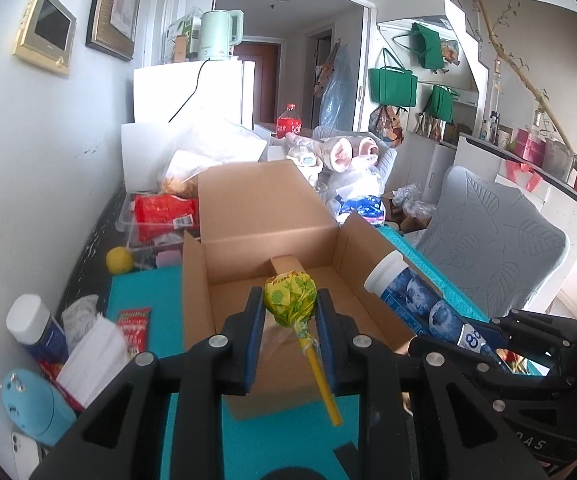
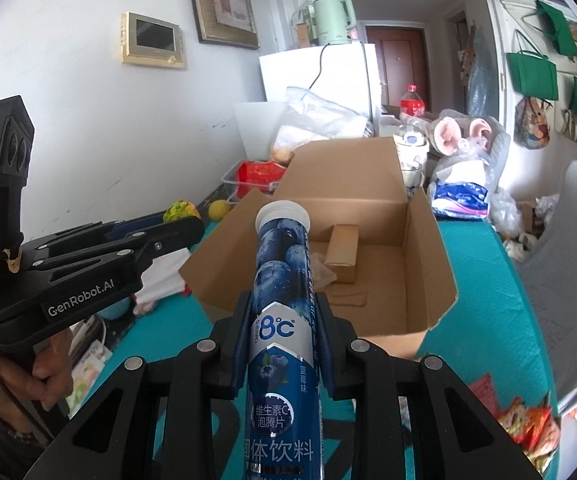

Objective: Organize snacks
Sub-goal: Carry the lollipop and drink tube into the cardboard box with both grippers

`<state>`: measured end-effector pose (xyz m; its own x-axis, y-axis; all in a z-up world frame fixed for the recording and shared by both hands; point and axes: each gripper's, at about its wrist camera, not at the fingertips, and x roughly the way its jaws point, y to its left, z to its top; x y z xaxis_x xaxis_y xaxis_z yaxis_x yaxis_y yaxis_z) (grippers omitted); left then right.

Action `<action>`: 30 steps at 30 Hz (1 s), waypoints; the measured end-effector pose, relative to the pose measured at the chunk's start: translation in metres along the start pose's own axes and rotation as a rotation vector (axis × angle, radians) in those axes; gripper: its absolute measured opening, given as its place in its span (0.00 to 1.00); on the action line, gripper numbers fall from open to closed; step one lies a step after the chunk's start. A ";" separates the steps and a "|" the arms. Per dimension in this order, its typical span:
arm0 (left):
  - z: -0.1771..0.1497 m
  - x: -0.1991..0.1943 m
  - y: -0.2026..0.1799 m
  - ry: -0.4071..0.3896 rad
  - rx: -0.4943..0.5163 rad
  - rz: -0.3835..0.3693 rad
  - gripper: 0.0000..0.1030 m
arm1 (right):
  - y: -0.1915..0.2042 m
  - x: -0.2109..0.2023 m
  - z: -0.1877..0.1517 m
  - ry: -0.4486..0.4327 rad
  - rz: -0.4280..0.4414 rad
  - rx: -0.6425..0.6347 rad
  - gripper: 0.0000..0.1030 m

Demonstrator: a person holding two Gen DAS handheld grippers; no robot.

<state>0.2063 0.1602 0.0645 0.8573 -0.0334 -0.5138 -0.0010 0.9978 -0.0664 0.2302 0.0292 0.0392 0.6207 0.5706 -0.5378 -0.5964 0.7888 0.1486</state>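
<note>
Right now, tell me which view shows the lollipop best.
The left wrist view: the lollipop, yellow-green wrapper and yellow stick, sits clamped in the left gripper at centre frame. The right wrist view catches only its wrapped head beyond that gripper's fingers, stick hidden.

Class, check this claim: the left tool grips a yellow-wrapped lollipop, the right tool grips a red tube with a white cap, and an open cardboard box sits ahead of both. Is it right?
Not quite. The tube in the right tool is blue, not red, as the right wrist view shows. The left tool does grip the lollipop, with the open cardboard box ahead.
</note>
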 end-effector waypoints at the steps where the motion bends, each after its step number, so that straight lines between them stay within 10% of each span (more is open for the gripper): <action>1: 0.004 0.005 0.001 0.001 0.000 -0.002 0.24 | -0.003 0.003 0.003 -0.002 -0.002 0.000 0.28; 30: 0.012 0.149 0.037 0.178 -0.039 0.027 0.24 | -0.066 0.125 0.032 0.165 -0.152 0.088 0.28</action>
<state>0.3400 0.1928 -0.0043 0.7519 -0.0192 -0.6590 -0.0457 0.9956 -0.0813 0.3637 0.0560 -0.0114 0.6042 0.4042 -0.6867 -0.4514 0.8838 0.1230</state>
